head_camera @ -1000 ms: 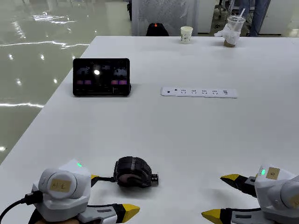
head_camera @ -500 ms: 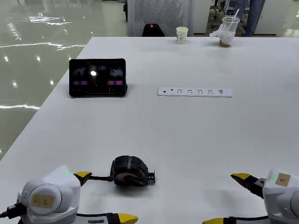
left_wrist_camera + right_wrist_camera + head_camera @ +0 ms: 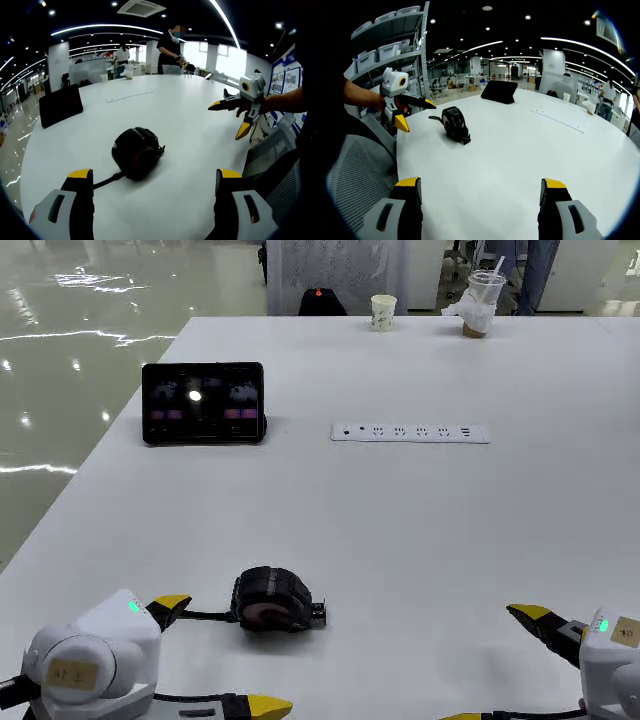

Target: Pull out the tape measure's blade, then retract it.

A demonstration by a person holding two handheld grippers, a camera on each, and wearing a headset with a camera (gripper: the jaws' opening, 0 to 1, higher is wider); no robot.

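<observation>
The tape measure (image 3: 270, 599) lies on the desk (image 3: 400, 530), just ahead of the left tongs (image 3: 218, 653). These and the right tongs (image 3: 480, 183) gape wide, empty.

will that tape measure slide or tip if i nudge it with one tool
The tape measure looks compact and rigid, probably dense for its size. On the smooth white table it would likely slide rather than roll, though its rounded case might tip. Its thin cord looks floppy.

White left gripper (image 3: 220, 653), right gripper (image 3: 497, 665); yellow-tipped fingers (image 3: 263, 705)
</observation>
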